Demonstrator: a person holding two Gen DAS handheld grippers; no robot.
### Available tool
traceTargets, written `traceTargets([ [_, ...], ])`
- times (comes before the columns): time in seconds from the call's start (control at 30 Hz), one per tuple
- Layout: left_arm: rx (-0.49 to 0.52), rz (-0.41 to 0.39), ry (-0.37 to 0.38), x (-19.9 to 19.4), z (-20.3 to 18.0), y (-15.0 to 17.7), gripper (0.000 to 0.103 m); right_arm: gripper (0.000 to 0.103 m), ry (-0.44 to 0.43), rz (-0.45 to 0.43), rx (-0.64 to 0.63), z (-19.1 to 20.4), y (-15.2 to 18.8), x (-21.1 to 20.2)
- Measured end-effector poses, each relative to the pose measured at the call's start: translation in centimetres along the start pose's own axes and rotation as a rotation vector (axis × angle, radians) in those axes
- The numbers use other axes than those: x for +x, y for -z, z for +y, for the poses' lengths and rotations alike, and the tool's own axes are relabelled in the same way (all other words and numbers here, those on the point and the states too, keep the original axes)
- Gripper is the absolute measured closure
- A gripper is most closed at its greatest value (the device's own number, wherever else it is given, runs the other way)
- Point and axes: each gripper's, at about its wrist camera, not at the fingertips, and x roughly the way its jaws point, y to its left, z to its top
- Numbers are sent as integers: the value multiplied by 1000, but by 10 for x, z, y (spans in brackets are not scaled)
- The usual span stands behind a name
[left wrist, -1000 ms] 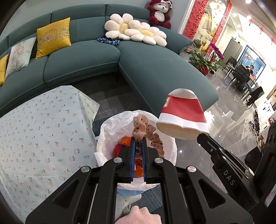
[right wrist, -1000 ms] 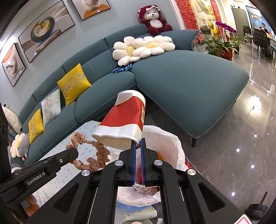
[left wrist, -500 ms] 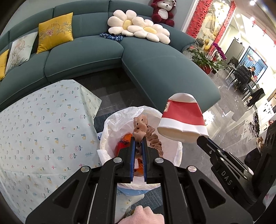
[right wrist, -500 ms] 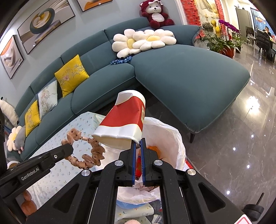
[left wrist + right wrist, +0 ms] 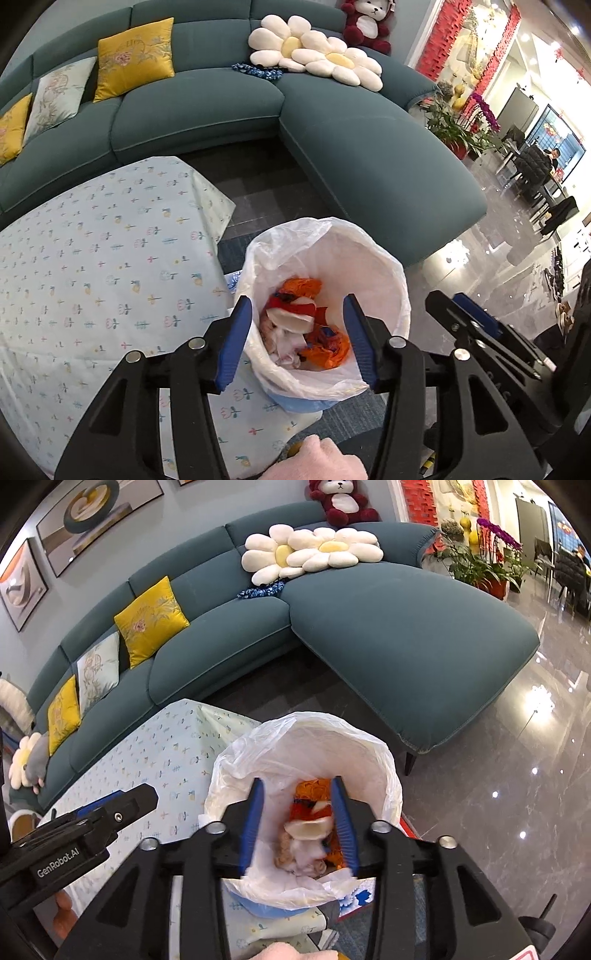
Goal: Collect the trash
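Both grippers, left (image 5: 297, 339) and right (image 5: 297, 825), are hanging over the lined bin (image 5: 369, 254), fingers just opening, empty; red-white cup (image 5: 291, 314) lying inside. Bench (image 5: 92, 258) edge touching bin; only right view shows wall pictures (image 5: 96, 520).

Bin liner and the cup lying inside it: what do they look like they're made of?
The bin liner looks like thin, translucent white plastic film: it is wrinkled, slightly glossy and folded loosely over the rim. The cup looks like matte paper, red outside and white inside, with its mouth squashed out of round; a coating can't be judged. Both grippers, left and right, are open above it with nothing between the jaws.
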Motion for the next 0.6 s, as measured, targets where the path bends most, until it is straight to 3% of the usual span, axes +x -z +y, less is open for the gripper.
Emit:
traceTargets([
  [0.23, 1, -36, -41, -25, 14, 11, 42, 50, 50, 11, -73, 16, 6, -22],
  [0.6, -39, -59, -89, -55, 32, 35, 41, 47, 94, 11, -147, 41, 27, -53],
])
